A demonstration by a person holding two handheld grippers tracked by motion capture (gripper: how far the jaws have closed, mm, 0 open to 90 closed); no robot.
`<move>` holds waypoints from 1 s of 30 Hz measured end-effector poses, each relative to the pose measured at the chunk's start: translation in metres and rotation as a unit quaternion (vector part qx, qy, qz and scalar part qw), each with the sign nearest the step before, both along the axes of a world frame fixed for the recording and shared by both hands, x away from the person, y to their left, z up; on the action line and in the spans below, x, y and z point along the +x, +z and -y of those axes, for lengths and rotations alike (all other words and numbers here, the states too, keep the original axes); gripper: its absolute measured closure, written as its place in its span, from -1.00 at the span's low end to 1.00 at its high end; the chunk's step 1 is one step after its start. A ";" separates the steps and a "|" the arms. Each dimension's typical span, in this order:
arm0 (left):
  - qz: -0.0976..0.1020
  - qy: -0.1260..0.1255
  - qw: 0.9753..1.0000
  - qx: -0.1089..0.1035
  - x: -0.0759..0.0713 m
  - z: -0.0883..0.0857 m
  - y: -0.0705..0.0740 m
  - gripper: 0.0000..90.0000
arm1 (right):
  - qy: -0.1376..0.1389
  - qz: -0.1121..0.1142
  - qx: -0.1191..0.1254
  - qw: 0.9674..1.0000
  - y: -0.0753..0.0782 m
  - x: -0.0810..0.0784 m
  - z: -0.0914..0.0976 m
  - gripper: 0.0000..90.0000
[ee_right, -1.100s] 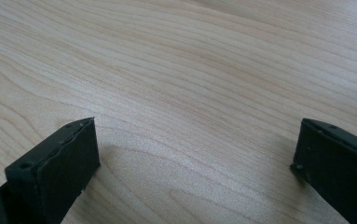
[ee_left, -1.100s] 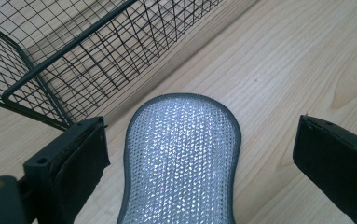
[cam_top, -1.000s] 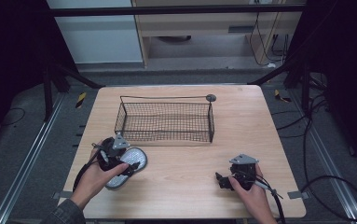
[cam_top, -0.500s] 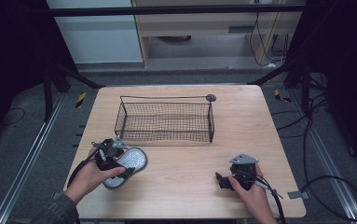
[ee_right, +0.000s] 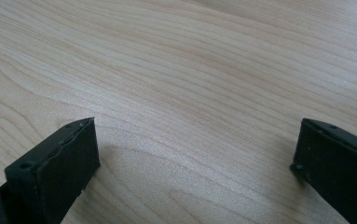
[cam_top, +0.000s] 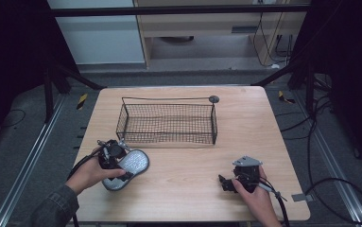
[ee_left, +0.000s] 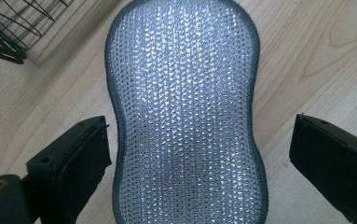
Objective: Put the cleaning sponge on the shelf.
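Down at the near-left of the table, the left gripper [ee_left: 199, 154] was spread wide, its two black jaws standing on either side of a silver, peanut-shaped mesh scouring pad with a grey stitched rim [ee_left: 185, 112], neither jaw touching it as far as the left gripper view showed. The pad lay flat on the pale wooden table [cam_top: 263, 132], just in front of the near-left corner of the black wire basket [cam_top: 167, 122] and apart from it.

By the look of its woven, glittering face, the pad was probably light, soft and flexible, likely to fold if pinched by one end (though hardly fragile, and rough enough not to slip). The narrowed waist, which sat right between the jaws, seemed the sensible place to take hold.

Its long axis ran along the gripper's line of sight, one rounded end near the jaws and the other pointing away; in the high view it lay on a diagonal, the far end aimed toward the basket's right side.

Farther off, the right gripper [cam_top: 229, 183] rested near the table's front-right, likewise spread, with bare wood between its jaws.
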State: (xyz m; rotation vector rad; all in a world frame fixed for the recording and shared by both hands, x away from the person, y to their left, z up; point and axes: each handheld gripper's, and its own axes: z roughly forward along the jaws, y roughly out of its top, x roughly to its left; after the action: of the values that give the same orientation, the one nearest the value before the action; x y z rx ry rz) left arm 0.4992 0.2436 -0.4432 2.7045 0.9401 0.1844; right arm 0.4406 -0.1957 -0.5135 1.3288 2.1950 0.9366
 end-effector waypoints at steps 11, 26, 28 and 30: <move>-0.022 0.013 1.000 0.017 0.011 0.005 -0.012 -0.91 | -0.002 0.000 0.000 1.000 0.000 0.000 -0.001 -0.99; -0.025 0.015 0.999 0.015 0.011 0.004 -0.021 -0.91 | -0.002 0.000 0.000 1.000 0.000 0.000 -0.001 -0.99; -0.025 0.019 0.999 0.013 0.012 0.003 -0.024 -0.92 | -0.001 0.000 0.000 1.000 0.000 0.000 0.000 -0.99; -0.026 0.021 0.999 0.013 0.012 0.003 -0.025 -0.92 | -0.001 0.000 0.000 1.000 0.000 0.001 0.000 -0.99</move>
State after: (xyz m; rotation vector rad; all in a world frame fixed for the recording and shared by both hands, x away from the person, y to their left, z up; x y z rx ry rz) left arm 0.5113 0.2404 -0.4683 2.7265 1.0166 0.1358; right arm 0.4411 -0.1953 -0.5135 1.3297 2.1937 0.9352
